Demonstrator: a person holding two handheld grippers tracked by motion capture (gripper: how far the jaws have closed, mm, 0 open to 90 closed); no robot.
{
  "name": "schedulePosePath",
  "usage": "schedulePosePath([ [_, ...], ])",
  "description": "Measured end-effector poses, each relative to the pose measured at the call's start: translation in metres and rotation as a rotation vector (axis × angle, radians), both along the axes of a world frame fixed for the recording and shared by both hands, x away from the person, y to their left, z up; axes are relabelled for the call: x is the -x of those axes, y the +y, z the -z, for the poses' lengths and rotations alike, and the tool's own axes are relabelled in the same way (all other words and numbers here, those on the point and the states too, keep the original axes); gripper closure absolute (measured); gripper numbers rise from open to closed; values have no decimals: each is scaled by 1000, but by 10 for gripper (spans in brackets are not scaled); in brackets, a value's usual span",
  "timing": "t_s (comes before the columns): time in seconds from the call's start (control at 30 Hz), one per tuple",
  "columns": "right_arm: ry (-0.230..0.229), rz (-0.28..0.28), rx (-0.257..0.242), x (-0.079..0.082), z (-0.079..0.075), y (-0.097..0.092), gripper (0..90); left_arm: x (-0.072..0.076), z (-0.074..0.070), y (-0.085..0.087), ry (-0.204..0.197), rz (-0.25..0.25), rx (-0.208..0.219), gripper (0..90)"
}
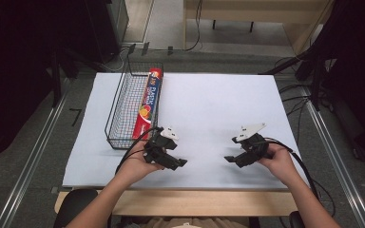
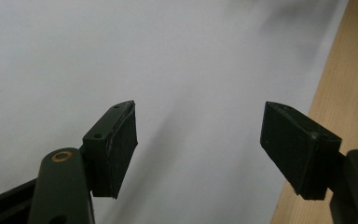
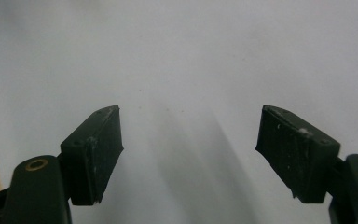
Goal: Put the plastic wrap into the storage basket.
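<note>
- High view: a white sheet covers most of the table, whose bare wooden edge runs along the bottom of the frame.
- Left of centre, a black wire basket stands on the sheet near its left edge, long and narrow, running from the upper middle of the frame down toward the lower left.
- A long red box of wrap lies in the basket against its right wall — its long axis follows the basket's, one end pointing to the top of the frame and sticking out past the far rim, the other end toward the person. Fruit pictures show on its lower half.
- In the lower middle, the left gripper is held in the left hand, just below and right of the basket's near end, its tips pointing right.
- To the right, the right gripper sits in the right hand, tips pointing left; the two grippers are apart and face each other over bare sheet.
- Left gripper view: both black jaws stand wide apart with nothing between them — white sheet beneath, a strip of wooden table edge down the right of the frame.
- Right gripper view: the jaws are likewise spread wide and empty over the white sheet, with a sliver of wood at the far left edge.
</note>
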State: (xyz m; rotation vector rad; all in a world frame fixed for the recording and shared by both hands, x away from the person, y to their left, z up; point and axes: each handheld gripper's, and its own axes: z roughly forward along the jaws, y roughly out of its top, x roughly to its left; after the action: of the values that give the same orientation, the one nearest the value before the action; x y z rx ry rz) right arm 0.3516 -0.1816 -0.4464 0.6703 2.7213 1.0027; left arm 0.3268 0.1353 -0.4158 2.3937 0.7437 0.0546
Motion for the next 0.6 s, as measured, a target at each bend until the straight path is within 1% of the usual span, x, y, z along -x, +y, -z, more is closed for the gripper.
schedulePosePath([
  [0.1, 1, -4, 5, 0, 0, 0, 232, 0, 2, 0, -2, 8, -7, 286],
  [0.13, 1, -4, 6, 0, 1, 0, 233, 0, 2, 0, -9, 10, -9, 286],
  [0.17, 0, -5, 7, 0, 1, 1, 233, 1, 3, -1, -5, 11, -4, 288],
  [0.23, 1, -6, 7, 0, 1, 1, 232, 0, 5, 0, -9, 26, -10, 287],
  [0.27, 2, -6, 7, 0, 1, 1, 233, 0, 5, 1, -12, 30, -7, 288],
  [0.33, 2, -7, 9, 0, 1, 1, 233, 0, 7, 1, -7, 39, 0, 294],
  [0.4, 3, -8, 10, 0, 1, 1, 233, 0, 8, 1, -7, 39, -11, 294],
  [0.43, 3, -8, 11, 0, 1, 1, 233, 0, 10, 1, -3, 40, -10, 293],
  [0.53, 8, -14, 18, 0, 2, 1, 233, 0, 15, -2, -11, 35, -35, 290],
  [0.6, 19, -17, 33, 0, 4, 2, 232, 0, 21, -5, -30, 23, -68, 281],
])
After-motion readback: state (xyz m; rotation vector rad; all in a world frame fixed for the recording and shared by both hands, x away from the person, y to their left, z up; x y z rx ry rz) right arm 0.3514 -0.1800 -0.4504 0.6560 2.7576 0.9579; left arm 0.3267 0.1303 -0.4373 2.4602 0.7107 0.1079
